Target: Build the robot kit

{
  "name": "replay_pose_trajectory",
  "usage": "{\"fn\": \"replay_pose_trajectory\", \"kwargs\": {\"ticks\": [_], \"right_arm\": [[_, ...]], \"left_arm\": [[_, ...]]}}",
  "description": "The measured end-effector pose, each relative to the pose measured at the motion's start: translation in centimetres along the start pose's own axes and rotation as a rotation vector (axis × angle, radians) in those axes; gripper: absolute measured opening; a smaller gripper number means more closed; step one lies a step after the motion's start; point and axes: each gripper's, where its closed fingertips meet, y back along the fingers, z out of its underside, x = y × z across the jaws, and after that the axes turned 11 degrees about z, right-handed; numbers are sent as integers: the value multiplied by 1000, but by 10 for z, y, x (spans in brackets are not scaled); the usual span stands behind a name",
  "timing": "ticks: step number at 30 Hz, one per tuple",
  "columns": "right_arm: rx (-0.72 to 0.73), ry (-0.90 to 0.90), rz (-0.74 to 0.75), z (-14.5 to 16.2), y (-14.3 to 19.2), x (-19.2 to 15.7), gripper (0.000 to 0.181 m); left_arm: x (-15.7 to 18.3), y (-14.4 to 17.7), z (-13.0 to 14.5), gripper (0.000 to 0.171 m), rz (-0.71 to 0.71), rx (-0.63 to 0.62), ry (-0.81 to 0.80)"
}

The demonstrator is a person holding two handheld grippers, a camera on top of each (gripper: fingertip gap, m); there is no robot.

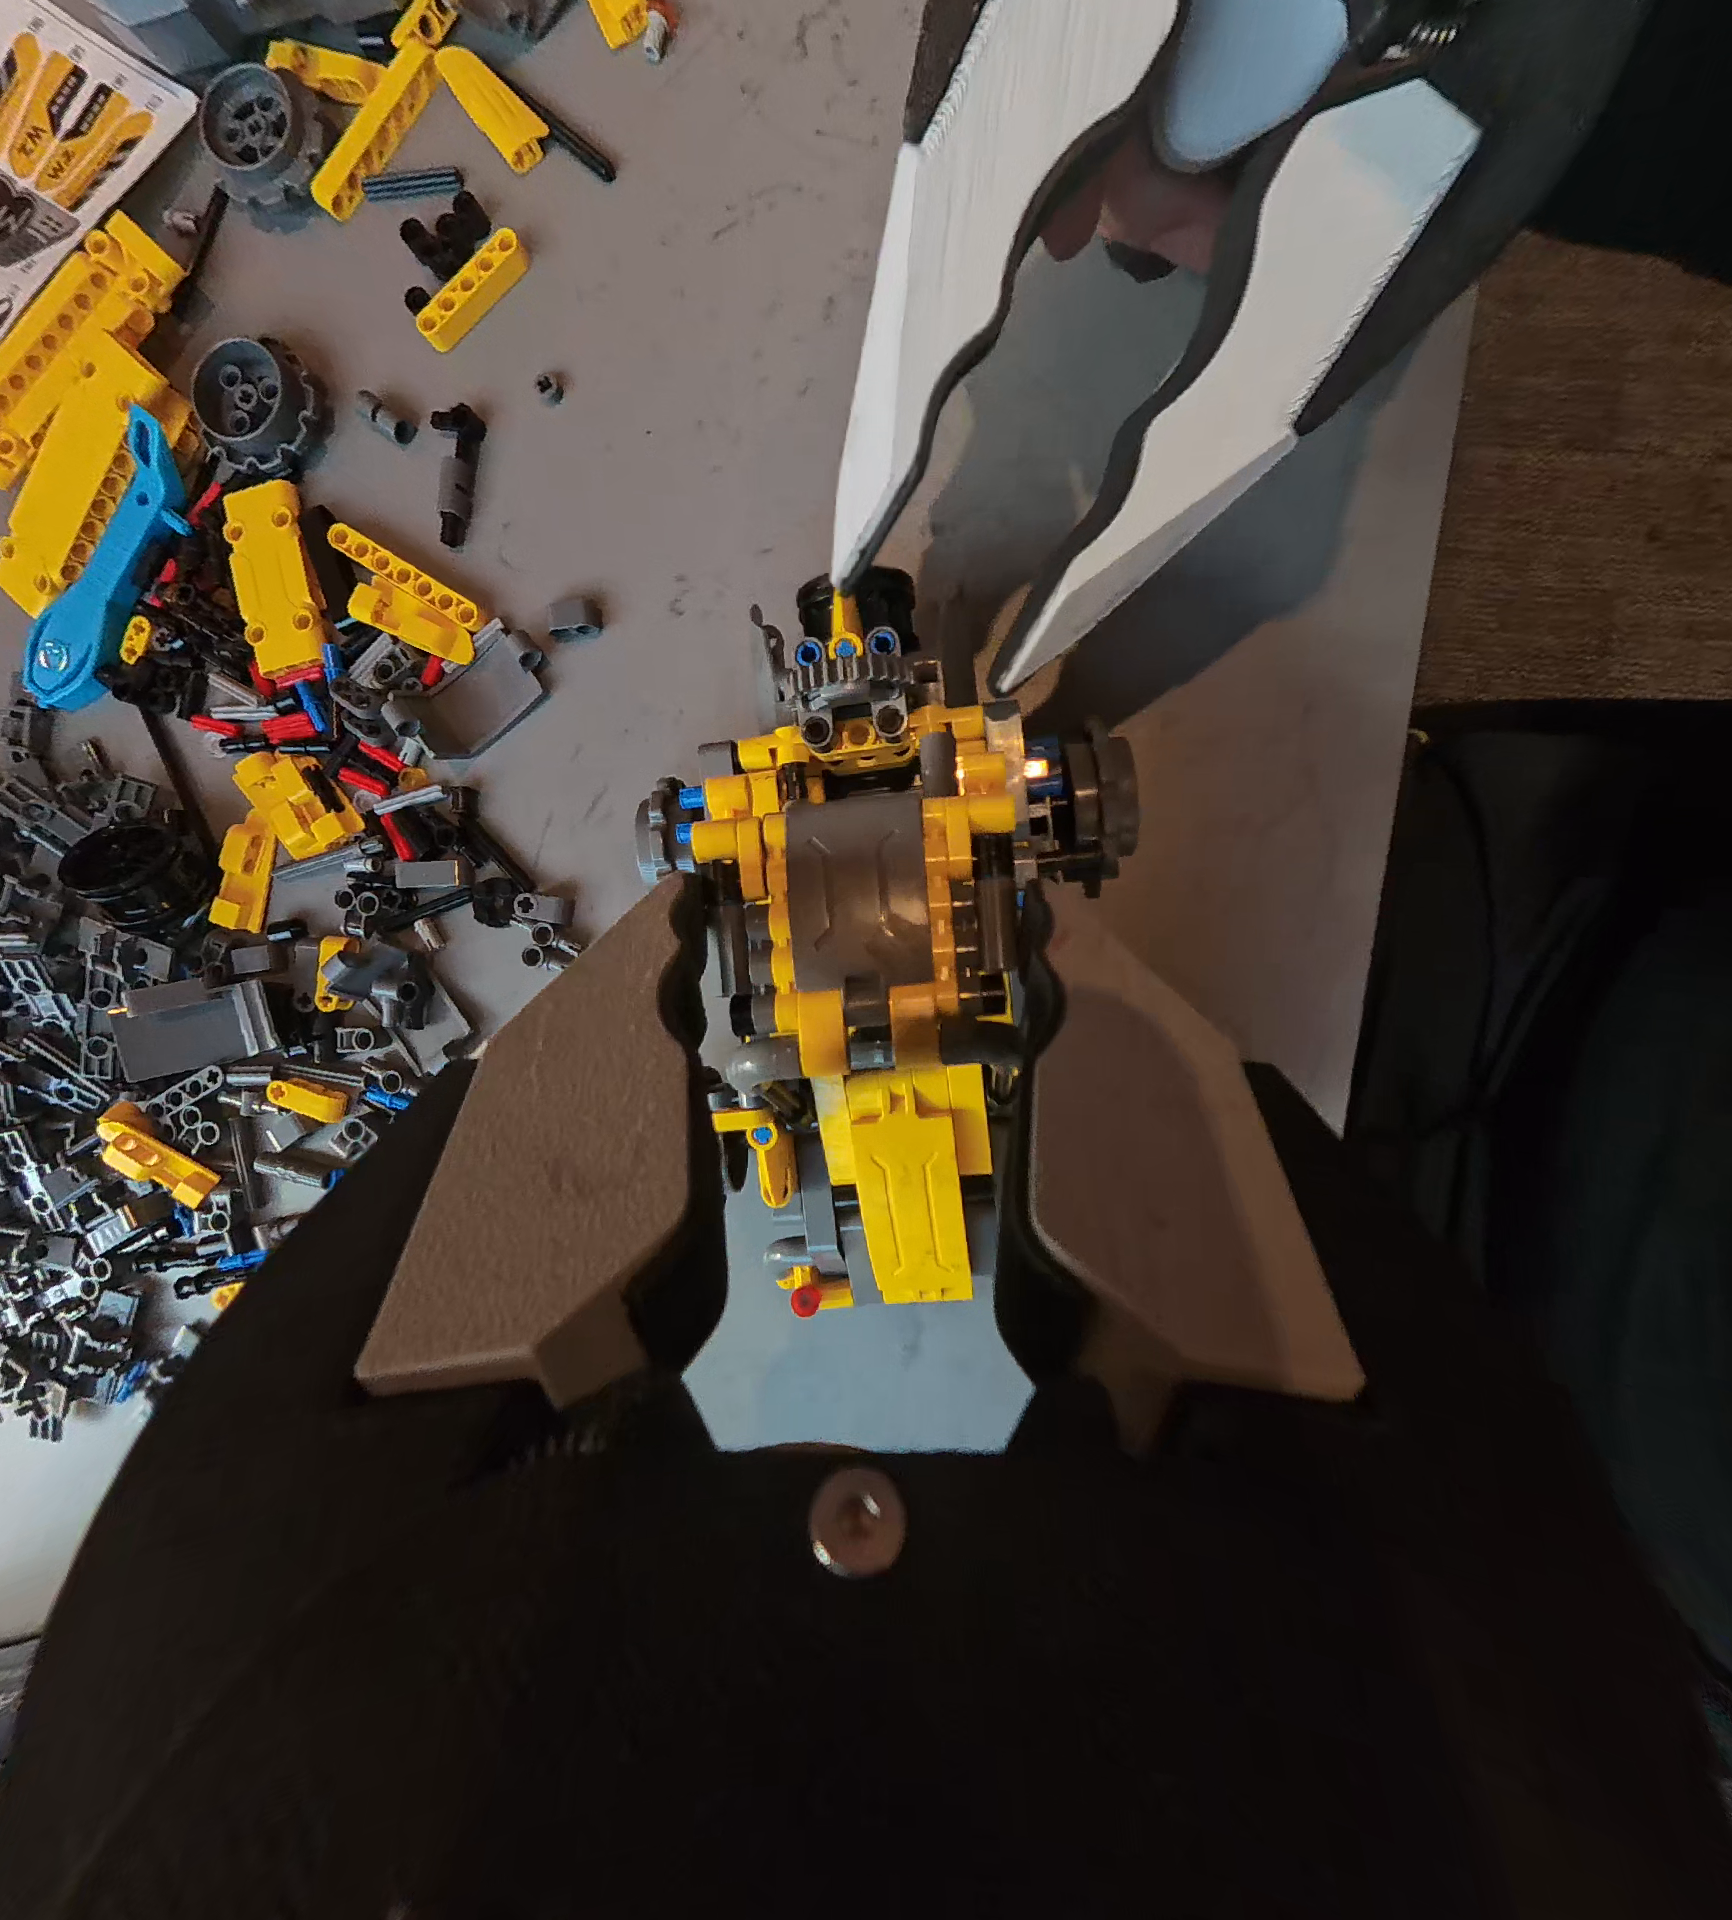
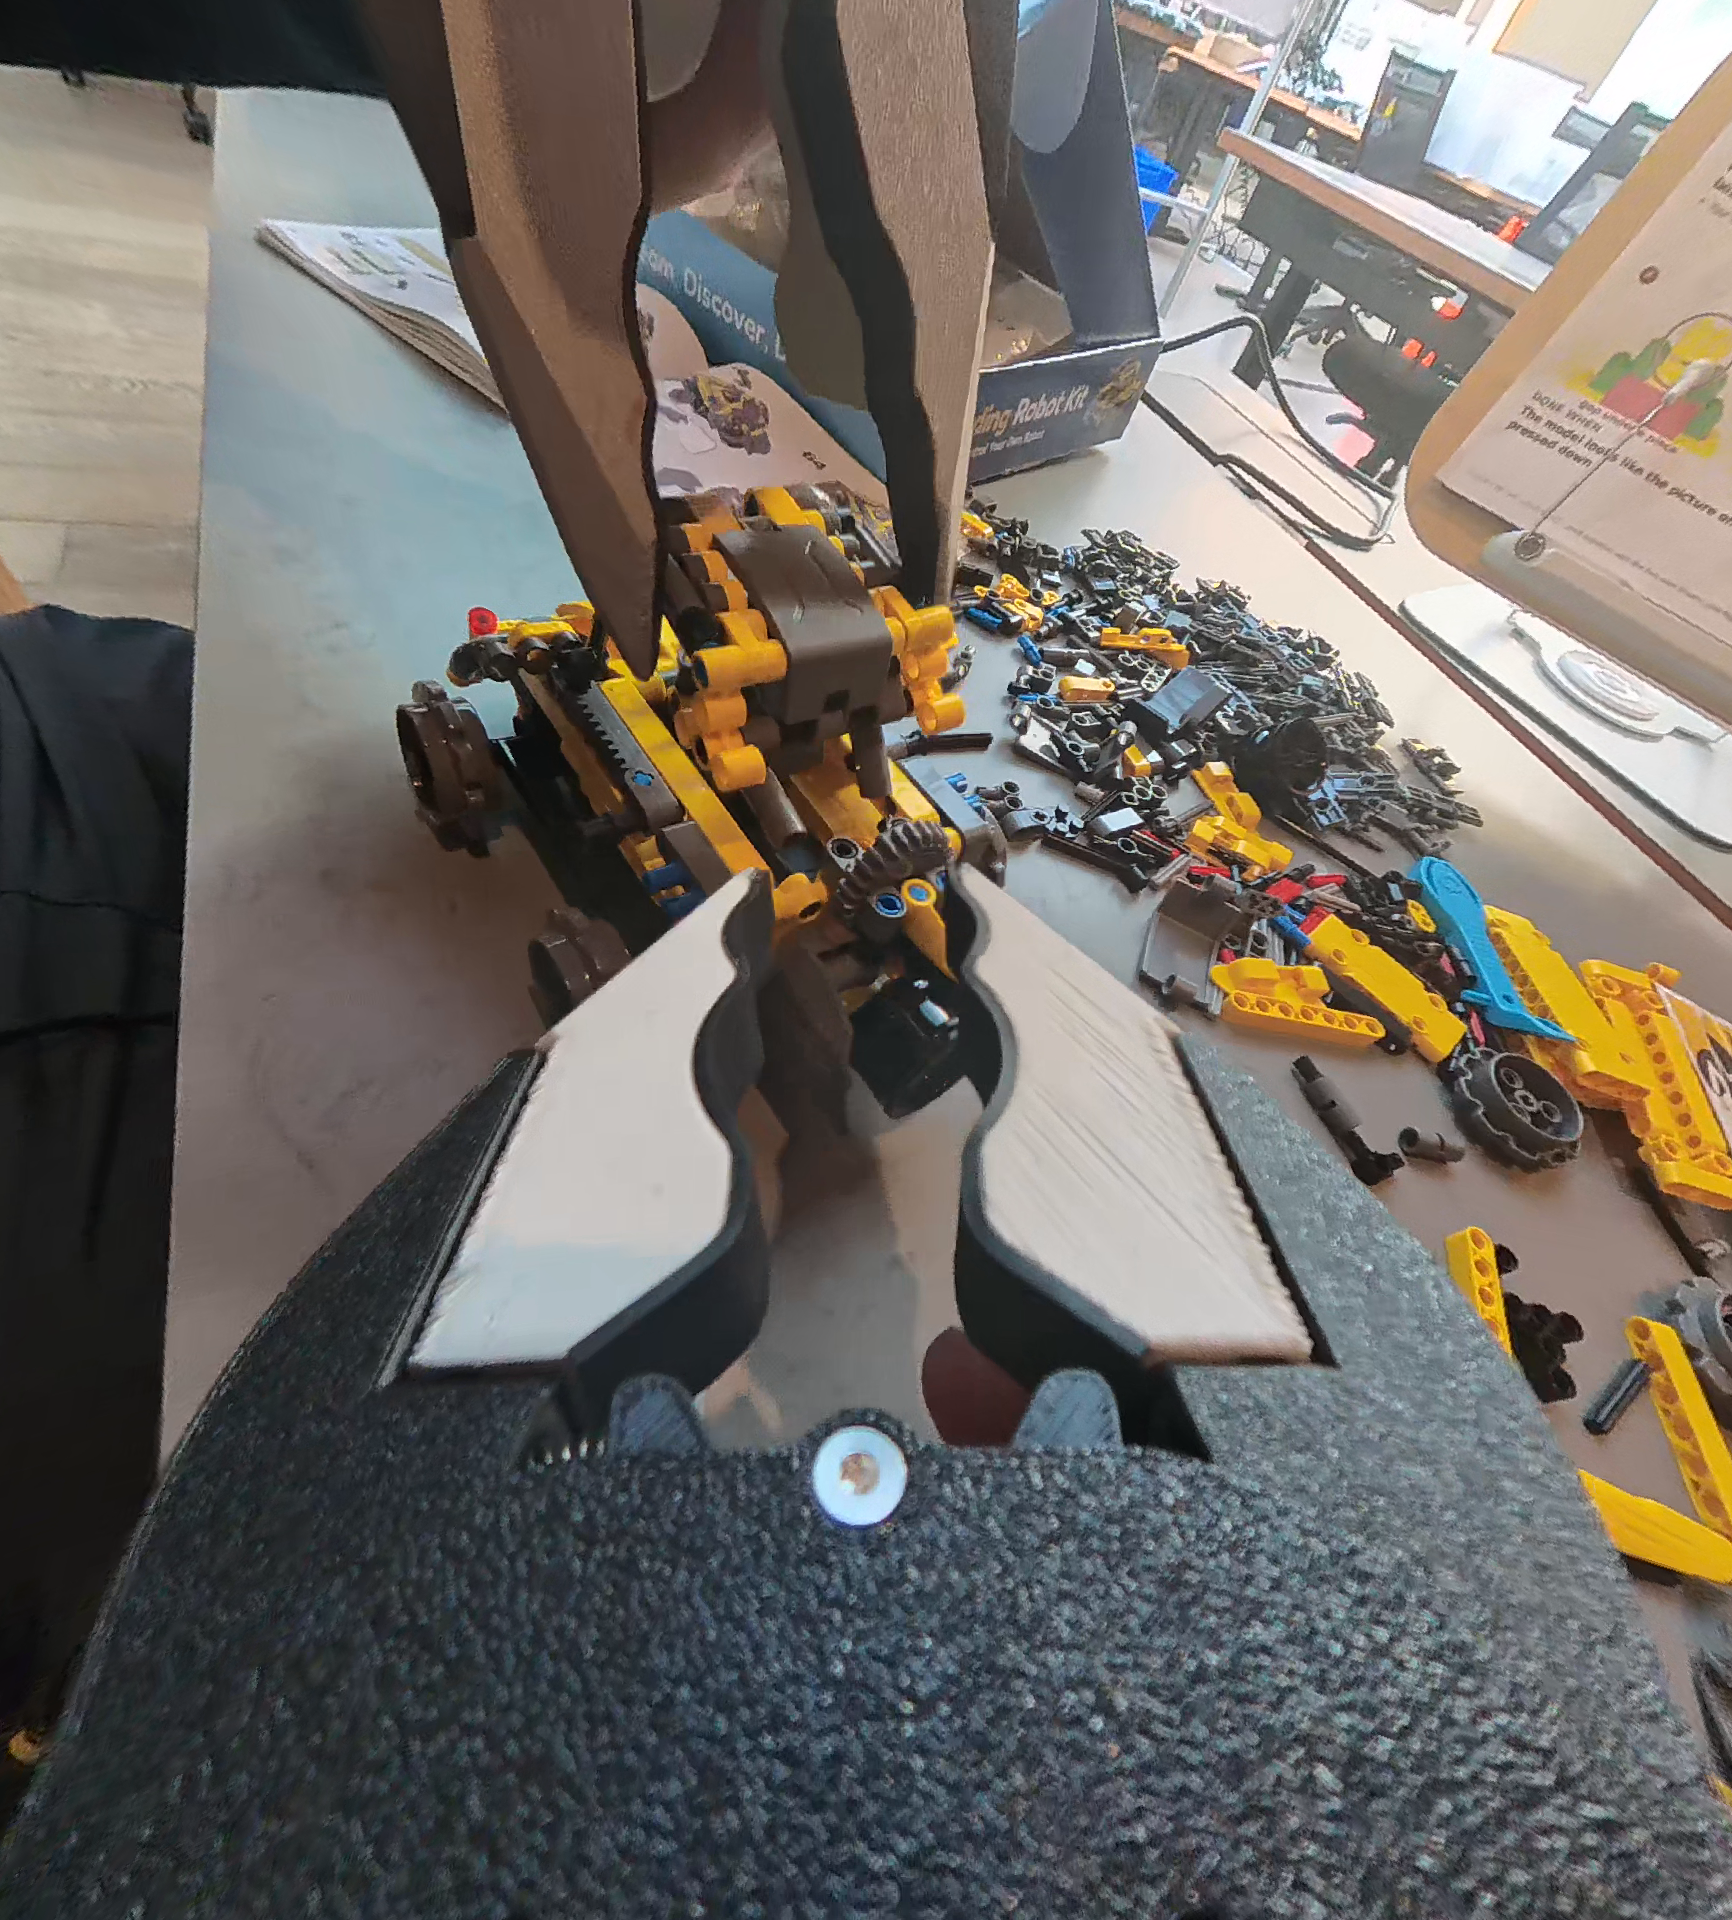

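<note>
I clamp my left gripper [image 1: 857,925] across the yellow model [image 1: 872,935]; right gripper [image 2: 862,914] jaws stand apart around its front gear [image 2: 893,847]. Loose bricks [image 1: 166,935] beside; hard squeezing could pop parts off.

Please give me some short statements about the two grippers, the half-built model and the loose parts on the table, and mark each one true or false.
1. The left gripper has its brown jaws closed on the sides of the yellow and grey brick model. True.
2. The right gripper, with white jaws, is far from the model. False: its tips are at the model's gear end, about the grey gear, with a gap between the jaws.
3. The loose bricks are sorted into trays. False: they lie in a heap on the grey table.
4. A blue lever tool lies among the yellow beams. True.
5. A sticker sheet lies on the table. True.
</note>
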Motion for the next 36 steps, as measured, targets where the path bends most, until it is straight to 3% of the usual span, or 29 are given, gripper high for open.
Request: {"fn": "replay_pose_trajectory", "kwargs": {"ticks": [2,4,9,19,23,29,31,33,35,36], "right_arm": [[30,-12,-16,-8,0,-3,30],[62,19,-43,-16,1,-12,17],[-13,98,-45,-7,-13,-22,0],[-61,97,-20,-5,-6,-18,7],[-26,-37,-19,-7,7,-12,11],[-56,-32,48,-1,2,-14,9],[-53,-59,62,-2,-3,-14,16],[-67,-61,68,0,-6,-18,21],[-80,-46,74,4,-6,-22,17],[-83,-43,81,5,-4,-23,17]], "left_arm": [[0,0,0,57,8,-16,7],[0,0,0,57,6,-32,6],[0,0,-1,56,16,-6,-5],[-5,-5,0,59,23,-7,38],[-11,-8,-1,58,-27,-14,53],[-16,-4,-3,56,-112,3,71],[-21,-4,-2,56,-158,37,103],[-22,-4,2,63,-182,43,125],[-21,4,4,84,-199,77,133],[-18,13,3,82,-204,122,144]]}}
